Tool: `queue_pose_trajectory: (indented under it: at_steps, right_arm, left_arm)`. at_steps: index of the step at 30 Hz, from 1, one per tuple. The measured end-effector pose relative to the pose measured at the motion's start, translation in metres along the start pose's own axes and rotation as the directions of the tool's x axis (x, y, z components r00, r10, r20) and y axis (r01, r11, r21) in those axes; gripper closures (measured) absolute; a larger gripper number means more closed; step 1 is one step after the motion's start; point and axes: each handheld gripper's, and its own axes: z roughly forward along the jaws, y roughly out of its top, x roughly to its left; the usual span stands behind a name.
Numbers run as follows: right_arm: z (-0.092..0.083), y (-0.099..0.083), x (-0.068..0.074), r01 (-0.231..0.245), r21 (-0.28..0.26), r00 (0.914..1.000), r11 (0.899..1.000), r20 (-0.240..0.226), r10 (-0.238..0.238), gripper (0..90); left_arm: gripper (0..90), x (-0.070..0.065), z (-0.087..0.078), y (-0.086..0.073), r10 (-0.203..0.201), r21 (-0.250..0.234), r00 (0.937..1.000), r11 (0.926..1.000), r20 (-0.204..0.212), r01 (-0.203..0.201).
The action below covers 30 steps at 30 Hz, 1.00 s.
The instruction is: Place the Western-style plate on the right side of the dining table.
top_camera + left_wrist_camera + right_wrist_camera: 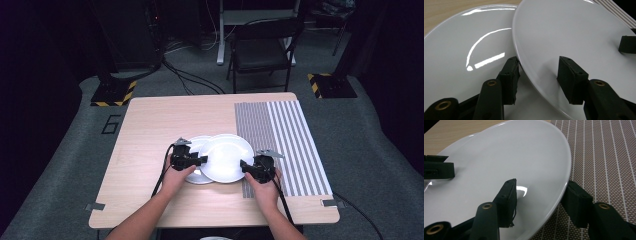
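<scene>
Two white plates lie on the wooden table (pixel 150 130). The upper plate (pixel 227 157) (pixel 574 32) (pixel 506 157) overlaps the lower plate (pixel 196 143) (pixel 461 57) and reaches over the striped placemat (pixel 282 145) (pixel 604 157). My right gripper (pixel 243 166) (pixel 541 183) is shut on the upper plate's right rim, one pad on top and one beneath. My left gripper (pixel 204 160) (pixel 538 60) straddles that plate's left rim, which runs between its jaws. One pad sits at the rim's underside above the lower plate; the other stands loosely over the top face.
The placemat covers the table's right third. Bare wood stretches left of and behind the plates. Beyond the table stand a black chair (pixel 262 50), floor cables and yellow-black stand bases (pixel 115 92).
</scene>
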Motion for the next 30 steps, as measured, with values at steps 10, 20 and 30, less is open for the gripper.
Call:
queue_pose_trajectory:
  at_steps: [10, 20, 30]
  right_arm:
    - [0.002, -0.004, 0.007, 0.008, -0.023, 0.9996, 1.0, 0.026, -0.008, 41.1]
    - [0.001, -0.009, 0.008, -0.012, -0.026, 0.9996, 1.0, 0.026, 0.013, 39.6]
    - [0.001, -0.008, 0.006, -0.035, -0.029, 0.9991, 0.999, 0.023, 0.036, 42.9]
  left_arm:
    - [42.1, -0.011, 0.002, -0.005, 0.034, -0.026, 0.998, 0.999, -0.053, -0.035]
    - [40.7, -0.017, 0.002, -0.007, 0.041, -0.047, 0.996, 0.9979, -0.079, -0.045]
    - [44.0, -0.018, 0.001, -0.005, 0.018, -0.044, 0.9956, 0.9988, -0.092, -0.022]
